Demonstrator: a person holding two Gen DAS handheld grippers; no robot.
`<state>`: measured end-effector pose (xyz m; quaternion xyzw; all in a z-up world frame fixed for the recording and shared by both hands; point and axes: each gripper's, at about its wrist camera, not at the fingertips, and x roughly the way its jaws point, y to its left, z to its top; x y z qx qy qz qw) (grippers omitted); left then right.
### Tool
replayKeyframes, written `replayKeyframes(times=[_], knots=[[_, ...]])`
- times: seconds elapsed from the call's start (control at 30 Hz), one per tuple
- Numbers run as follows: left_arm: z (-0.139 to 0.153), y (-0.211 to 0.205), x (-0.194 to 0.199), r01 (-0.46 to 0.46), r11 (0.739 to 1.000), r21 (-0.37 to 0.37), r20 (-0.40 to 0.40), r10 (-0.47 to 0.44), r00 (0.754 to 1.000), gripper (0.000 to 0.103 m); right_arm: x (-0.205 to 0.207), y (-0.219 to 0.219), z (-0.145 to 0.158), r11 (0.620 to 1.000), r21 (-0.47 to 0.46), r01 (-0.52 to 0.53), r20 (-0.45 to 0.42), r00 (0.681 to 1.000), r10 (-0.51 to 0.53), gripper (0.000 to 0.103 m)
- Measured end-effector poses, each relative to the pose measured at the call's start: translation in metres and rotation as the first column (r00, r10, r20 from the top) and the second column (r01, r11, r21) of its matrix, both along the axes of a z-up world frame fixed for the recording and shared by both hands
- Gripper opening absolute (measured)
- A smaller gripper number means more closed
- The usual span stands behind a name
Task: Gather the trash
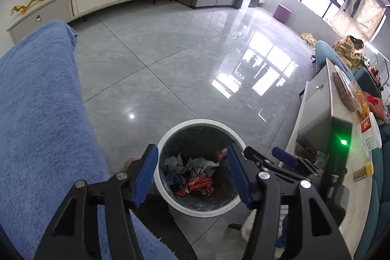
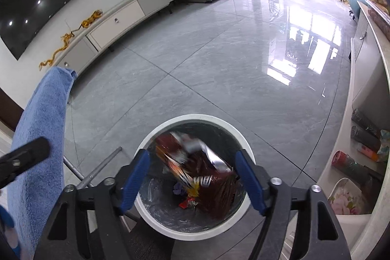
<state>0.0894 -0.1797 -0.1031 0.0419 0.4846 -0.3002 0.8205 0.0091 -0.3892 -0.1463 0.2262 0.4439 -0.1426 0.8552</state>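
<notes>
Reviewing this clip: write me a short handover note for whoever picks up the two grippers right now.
Left gripper: open, empty, above the trash bin.
Right gripper: open; a dark red snack wrapper shows blurred between its jaws, apparently dropping into the bin, not gripped.
Done: crumpled wrappers already lie in the bin.
Left: confirm the red wrapper landed inside. No loose trash shows on the floor in these views; check elsewhere.
</notes>
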Motion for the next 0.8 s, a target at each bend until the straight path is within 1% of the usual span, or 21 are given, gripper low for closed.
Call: replayKeyframes(times=[0.07, 0.13, 0.27, 0.37, 0.4, 0.5, 0.53, 0.7, 0.77, 0.8], knots=[[0.008, 0.012, -0.004, -0.029, 1.000, -0.008, 0.016, 0.030, 0.999, 0.059, 0.009, 0.000, -0.001, 1.000, 0.003, -0.010, -0.018, 1.000, 0.010, 0.073], [0.018, 0.024, -0.007, -0.061, 0.998, -0.005, 0.051, 0.061, 0.997, 0.061, 0.011, 0.002, 0.003, 1.000, 0.010, -0.010, -0.020, 1.000, 0.010, 0.073], [0.035, 0.046, -0.018, -0.142, 0.990, 0.009, 0.140, 0.139, 0.980, 0.063, 0.006, 0.014, 0.028, 1.000, -0.004, -0.008, 0.023, 1.000, 0.008, 0.074], [0.046, 0.066, -0.031, -0.218, 0.976, 0.012, 0.212, 0.211, 0.954, 0.068, -0.003, 0.037, 0.048, 0.999, -0.045, -0.028, 0.061, 0.998, 0.031, 0.076], [0.050, 0.074, -0.037, -0.251, 0.968, 0.013, 0.248, 0.241, 0.938, 0.070, -0.008, 0.046, 0.054, 0.997, -0.068, -0.027, 0.073, 0.997, 0.032, 0.078], [0.058, 0.094, -0.053, -0.306, 0.952, 0.025, 0.320, 0.282, 0.904, 0.072, -0.019, 0.071, 0.067, 0.992, -0.126, -0.018, 0.104, 0.994, 0.031, 0.081], [0.059, 0.100, -0.056, -0.317, 0.948, 0.028, 0.330, 0.291, 0.898, 0.073, -0.024, 0.080, 0.072, 0.989, -0.148, -0.018, 0.115, 0.993, 0.036, 0.082], [0.068, 0.135, -0.078, -0.360, 0.933, 0.029, 0.369, 0.325, 0.871, 0.074, -0.039, 0.111, 0.093, 0.968, -0.248, -0.028, 0.168, 0.983, 0.071, 0.096], [0.073, 0.152, -0.086, -0.383, 0.924, 0.017, 0.384, 0.348, 0.856, 0.074, -0.046, 0.123, 0.104, 0.961, -0.275, -0.022, 0.202, 0.976, 0.080, 0.098], [0.075, 0.155, -0.087, -0.389, 0.921, 0.011, 0.386, 0.355, 0.851, 0.074, -0.048, 0.127, 0.110, 0.958, -0.286, -0.018, 0.216, 0.973, 0.083, 0.100]])
